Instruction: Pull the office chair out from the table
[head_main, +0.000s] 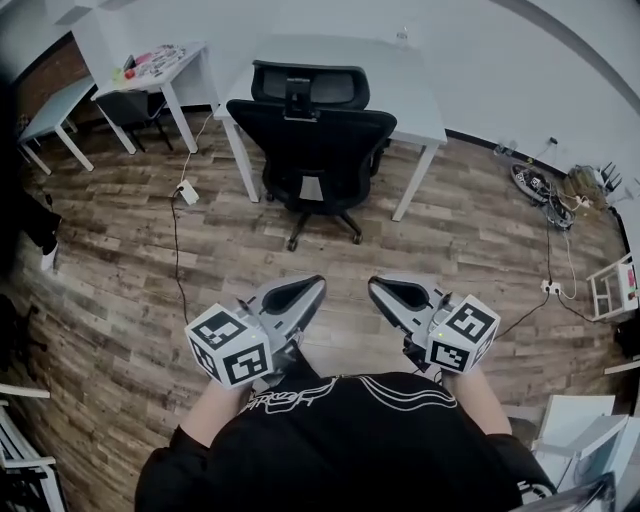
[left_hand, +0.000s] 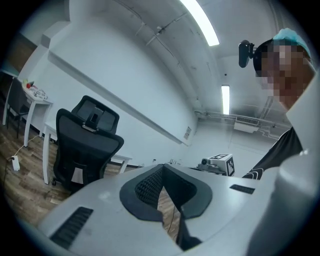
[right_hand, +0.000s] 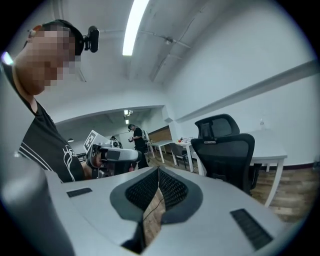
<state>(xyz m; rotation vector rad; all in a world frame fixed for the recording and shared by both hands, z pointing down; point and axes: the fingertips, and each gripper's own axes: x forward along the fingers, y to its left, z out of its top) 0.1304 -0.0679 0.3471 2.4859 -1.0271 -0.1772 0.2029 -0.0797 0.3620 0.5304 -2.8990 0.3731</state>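
Presently left claw (head_main: 316, 284), right claw (head_main: 376, 286) both pressed together, empty; office chair (head_main: 312, 140) untouched

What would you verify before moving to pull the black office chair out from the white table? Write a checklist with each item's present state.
1. Black mesh-backed office chair pushed in at white rectangular table: ok.
2. Left gripper empty: ok, shut on nothing.
3. Right gripper empty: ok, shut on nothing.
4. Grippers at the chair: not ok, both well short of it.
5. Black floor cable apart from chair's base: ok.
6. Castors roll freely: cannot tell.
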